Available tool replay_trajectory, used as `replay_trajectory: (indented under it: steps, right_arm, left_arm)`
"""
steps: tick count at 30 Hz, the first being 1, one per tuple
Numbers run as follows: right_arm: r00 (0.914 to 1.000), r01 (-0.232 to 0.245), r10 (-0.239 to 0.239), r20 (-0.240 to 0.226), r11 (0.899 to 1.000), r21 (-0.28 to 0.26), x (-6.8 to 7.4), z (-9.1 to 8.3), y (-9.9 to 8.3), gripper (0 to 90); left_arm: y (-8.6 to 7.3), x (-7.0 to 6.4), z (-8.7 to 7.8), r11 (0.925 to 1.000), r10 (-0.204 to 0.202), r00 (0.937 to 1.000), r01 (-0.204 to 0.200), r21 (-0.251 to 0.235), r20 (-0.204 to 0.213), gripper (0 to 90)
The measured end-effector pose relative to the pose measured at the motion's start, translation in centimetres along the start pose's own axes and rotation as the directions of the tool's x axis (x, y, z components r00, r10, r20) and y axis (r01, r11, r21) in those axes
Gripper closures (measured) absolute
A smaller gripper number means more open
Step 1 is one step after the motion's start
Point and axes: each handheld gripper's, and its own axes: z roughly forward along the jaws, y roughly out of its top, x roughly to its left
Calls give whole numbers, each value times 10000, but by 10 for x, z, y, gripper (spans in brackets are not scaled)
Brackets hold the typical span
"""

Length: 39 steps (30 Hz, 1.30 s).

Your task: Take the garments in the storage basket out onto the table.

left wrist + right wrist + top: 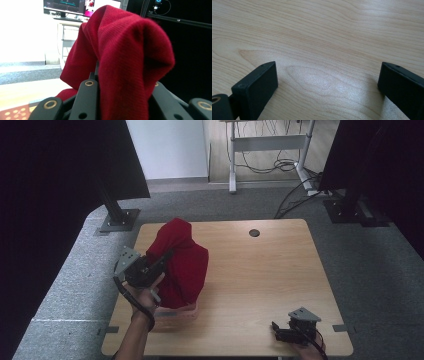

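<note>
Right gripper (276, 330) — at the near right corner of the table (260, 280), low over bare wood; in the right gripper view its two black jaws stand wide apart with nothing but wood grain between them. Left gripper (167, 256) — at the left side of the table, raised above the surface, held in the person's left hand (148, 295); jaws closed on a fold of the red cloth (181, 262), which in the left gripper view (120, 82) drapes thickly over and between the jaws and hides their tips. Red cloth — knitted or ribbed weave, lifted into a tall peak, its lower part hanging down into a pink basket (177, 312). Pink basket — stands on the table near the front left edge, just beside the left hand; a patterned corner of it shows at the lower left of the left gripper view. Table — light wood, round dark hole (254, 233) near the far edge, grey carpet (75, 285) around it.
</note>
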Motion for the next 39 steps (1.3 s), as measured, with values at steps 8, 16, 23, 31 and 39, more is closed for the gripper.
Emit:
replay_trajectory:
  steps: [8, 16, 23, 31, 39]
  right_arm:
    - [10000, 5, -5, -2, 10000, 12, 0, 0, 0, 25]
    - [10000, 6, -6, -2, 10000, 10, 0, 0, 0, 25]
    - [10000, 5, -5, -1, 10000, 10, 0, 0, 0, 25]
    - [10000, 7, -7, -1, 10000, 10, 0, 0, 0, 25]
    - [10000, 8, -8, -3, 10000, 11, 0, 0, 0, 25]
  left_arm:
    - [2, -4, 4, 10000, -92, 9999, 92, -14, 98, 741]
    - [2, -7, 9, 9999, -88, 9999, 87, 51, 149, 741]
    - [5, -10, 11, 10000, -30, 9998, 30, 23, 174, 741]
    - [7, -16, 16, 10000, -30, 9996, 28, 72, 273, 741]
    - [7, -22, 23, 10000, 0, 9995, -3, 96, 331, 740]
